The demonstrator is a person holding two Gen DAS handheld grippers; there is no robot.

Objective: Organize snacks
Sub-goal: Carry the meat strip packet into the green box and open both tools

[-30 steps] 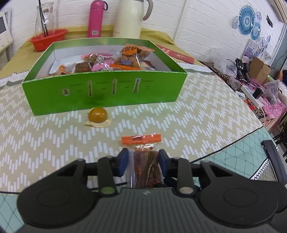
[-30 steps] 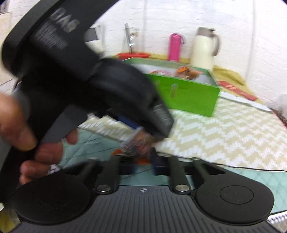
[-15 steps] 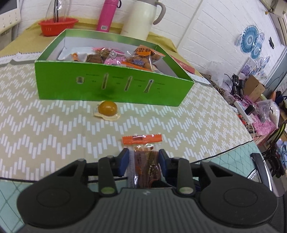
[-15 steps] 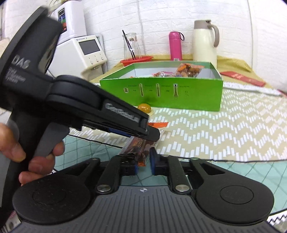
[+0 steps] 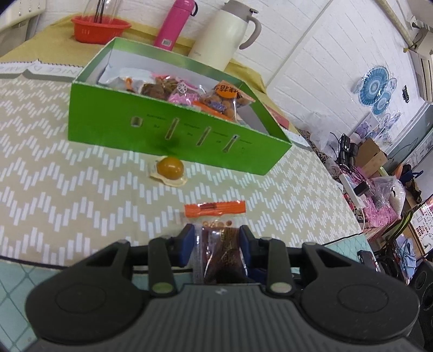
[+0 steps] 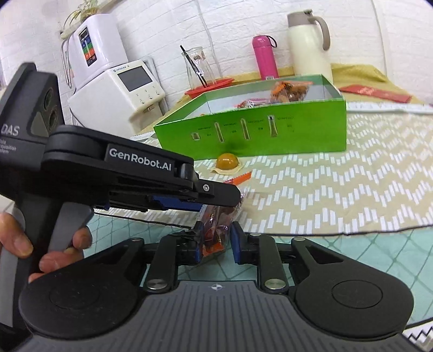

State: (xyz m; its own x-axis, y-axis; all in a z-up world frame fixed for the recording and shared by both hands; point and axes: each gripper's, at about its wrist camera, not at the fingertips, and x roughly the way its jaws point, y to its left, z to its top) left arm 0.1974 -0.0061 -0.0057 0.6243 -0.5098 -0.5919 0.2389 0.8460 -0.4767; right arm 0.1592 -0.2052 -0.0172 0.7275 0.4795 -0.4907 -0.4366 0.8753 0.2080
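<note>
Left wrist view looks over the left gripper [image 5: 216, 238], whose blue pads are pressed against both sides of a clear snack packet [image 5: 219, 243] with dark brown contents and an orange sealed strip at its far end. The packet sticks out forward past the fingertips, above the near part of a beige zigzag tablecloth [image 5: 67, 195]. Farther off sits an open green box [image 5: 173, 132] with a white interior. It holds several wrapped snacks: a clear bag of brown nuggets with an orange label [image 5: 226, 101] toward the right, a pink wrapper [image 5: 181, 96] in the middle, and a whitish packet [image 5: 121, 78] toward the left. Just in front of the box's near wall lies a round amber jelly cup [image 5: 169, 169] on the cloth, apart from the box. Behind the box stand a pink bottle [image 5: 174, 24], a cream thermos jug [image 5: 230, 32] and a red basket [image 5: 100, 28].

Right wrist view shows the right gripper [image 6: 216, 241] with its blue pads parted, the packet's near end lying between them; the left pad looks to be touching it while the right pad stands off, so it is released rather than clamped. The left gripper comes in from the left, held by a hand [image 6: 54, 243].
</note>
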